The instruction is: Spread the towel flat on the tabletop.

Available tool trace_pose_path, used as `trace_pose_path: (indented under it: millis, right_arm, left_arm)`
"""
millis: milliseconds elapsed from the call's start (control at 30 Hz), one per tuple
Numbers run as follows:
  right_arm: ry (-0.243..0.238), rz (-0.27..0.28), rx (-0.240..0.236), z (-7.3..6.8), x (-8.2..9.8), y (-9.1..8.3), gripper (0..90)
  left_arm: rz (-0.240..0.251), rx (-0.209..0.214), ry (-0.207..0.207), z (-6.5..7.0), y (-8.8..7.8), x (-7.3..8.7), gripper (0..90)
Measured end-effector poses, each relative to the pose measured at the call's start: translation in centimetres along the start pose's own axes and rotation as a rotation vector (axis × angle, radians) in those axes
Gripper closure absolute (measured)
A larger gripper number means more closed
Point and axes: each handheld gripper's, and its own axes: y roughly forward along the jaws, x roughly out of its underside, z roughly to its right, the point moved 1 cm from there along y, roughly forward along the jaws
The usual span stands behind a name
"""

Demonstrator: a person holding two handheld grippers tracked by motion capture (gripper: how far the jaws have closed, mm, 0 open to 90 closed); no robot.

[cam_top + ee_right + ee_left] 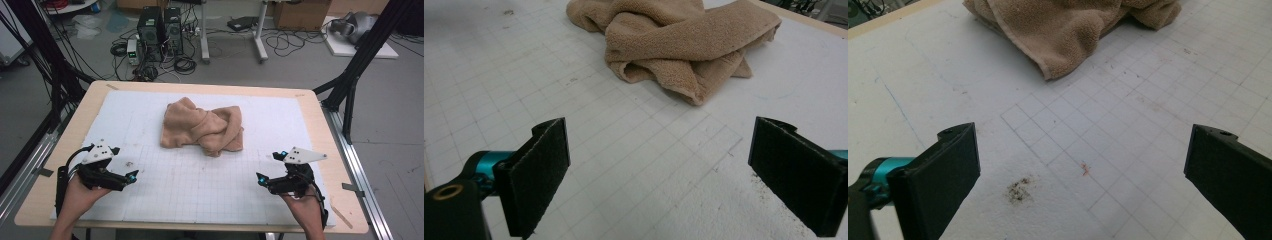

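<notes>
Both grippers, left (125, 165) and right (269, 167), rest released and empty at the mat's (200, 195) near corners, flanking the crumpled towel (202, 130) for a two-sided approach.

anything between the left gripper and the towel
Nothing stands there: bare white gridded mat runs from the open left gripper to the towel, with a dark smudge near the jaws, in the left gripper view.

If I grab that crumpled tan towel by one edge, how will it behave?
The crumpled tan terry towel would probably go floppy and unfurl, since it lies in loose folds. Its nubby pile likely grips well. It looks light, so pushing may just bunch it.
</notes>
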Motion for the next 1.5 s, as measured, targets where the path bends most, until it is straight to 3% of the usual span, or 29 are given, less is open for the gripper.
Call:
trace_pose_path:
  millis: [600,1033,1500]
  right_arm:
    - [0.0,0.002,-0.021,0.0,-1.3,1.4,8.6]
    - [-0.05,0.002,-0.061,0.4,-5.5,3.6,8.7]
    - [-0.088,0.01,-0.068,0.6,-9.0,5.8,8.7]
  left_arm:
    - [0.005,0.004,0.008,0.1,0.0,-0.1,1.8]
    - [0.014,0.005,0.001,-0.1,-0.3,0.0,1.8]
    - [0.019,0.009,0.004,-0.1,0.0,-0.5,1.8]
